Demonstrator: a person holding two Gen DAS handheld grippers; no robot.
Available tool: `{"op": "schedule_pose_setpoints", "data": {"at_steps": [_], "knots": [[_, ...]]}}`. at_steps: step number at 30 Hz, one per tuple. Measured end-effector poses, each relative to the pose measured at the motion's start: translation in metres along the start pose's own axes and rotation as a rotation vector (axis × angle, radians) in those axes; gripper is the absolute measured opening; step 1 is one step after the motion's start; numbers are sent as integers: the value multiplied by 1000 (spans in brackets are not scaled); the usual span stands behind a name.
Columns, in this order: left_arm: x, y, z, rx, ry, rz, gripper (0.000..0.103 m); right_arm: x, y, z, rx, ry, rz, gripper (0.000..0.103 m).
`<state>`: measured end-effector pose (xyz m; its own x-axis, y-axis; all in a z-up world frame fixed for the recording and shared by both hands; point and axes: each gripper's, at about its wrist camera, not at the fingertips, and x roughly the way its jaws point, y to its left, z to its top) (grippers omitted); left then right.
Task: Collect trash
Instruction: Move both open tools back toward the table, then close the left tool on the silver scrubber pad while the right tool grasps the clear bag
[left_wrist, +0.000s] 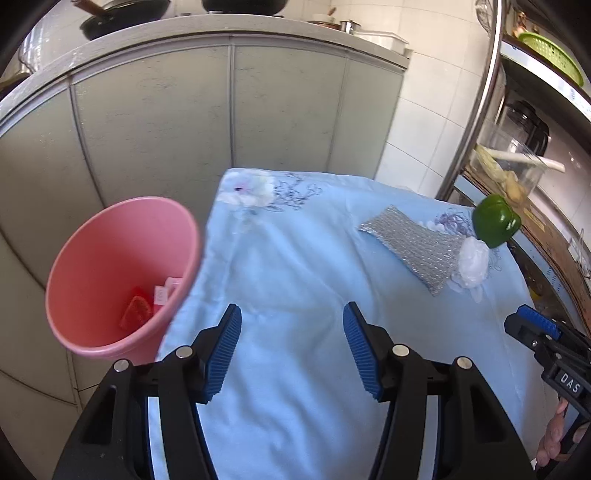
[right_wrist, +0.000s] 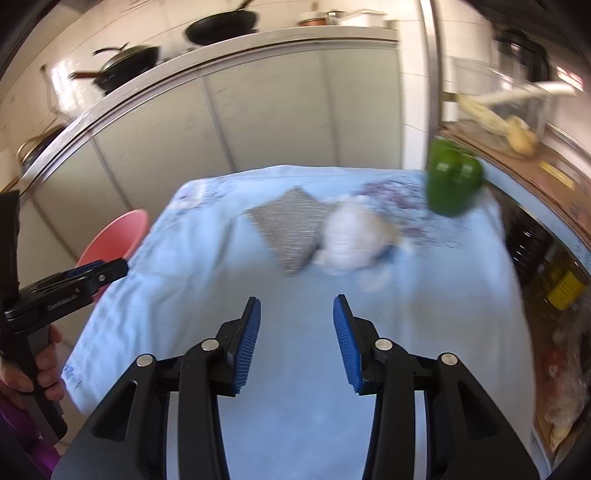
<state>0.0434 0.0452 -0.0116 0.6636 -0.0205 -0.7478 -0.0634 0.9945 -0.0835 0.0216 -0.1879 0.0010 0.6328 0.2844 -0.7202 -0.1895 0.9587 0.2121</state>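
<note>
Looking along my left tongs, I see the jaws wide apart with nothing between them, only bare blue cloth of the desk beneath. My right tongs stand at a moderate gap, also empty.

Trash position: crumpled white wad lies ahead of the right tongs and slightly to their right, well apart from the tips. From the left tongs it sits far ahead and to the right. It touches the near corner of a silver scouring pad, which lies flat just left of it. A green pepper stands beyond the wad, at the desk's far right edge.

Pink bin stands off the desk's left edge, ahead-left of the left tongs, mouth tilted toward the camera. Red and pale scraps already lie at its bottom.

Edges and room: the cloth between both tongs and the wad is open. The left desk edge runs close beside the left tongs; the right edge abuts a shelf with a steel post. Grey cabinet doors close off the far side.

Hard to read: the right wrist view is smeared, so the wad's outline and the pad's edges are soft. The bin is mostly hidden there behind the left tongs' body. Only one finger of the right tongs shows in the left view, at the frame edge, with fingertips of a hand cut off below it.
</note>
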Motion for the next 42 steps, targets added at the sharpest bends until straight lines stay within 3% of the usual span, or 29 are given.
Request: {"op": "schedule_pose_setpoints", "data": {"at_steps": [7,19,28,36,39,41,42], "knots": [[17,-28,16,16,39,-91,57,0,-33,2,77,-23,-14,42],[59,-74,42,-16,106,-194,53,13,-48,6,81,-33,-30,42],[107,-87,53,-147,178,-219,44,20,-50,10,62,-35,-32,42],[139,-101,59,-188,236,-193,41,24,-54,18,72,-46,-35,42],[142,-107,62,-172,224,-167,34,28,-54,19,87,-48,-25,42],[147,-109,63,-165,231,-172,9,32,-53,20,85,-39,-21,42],[149,-108,63,-172,239,-185,9,33,-51,20,82,-37,-22,42]]}}
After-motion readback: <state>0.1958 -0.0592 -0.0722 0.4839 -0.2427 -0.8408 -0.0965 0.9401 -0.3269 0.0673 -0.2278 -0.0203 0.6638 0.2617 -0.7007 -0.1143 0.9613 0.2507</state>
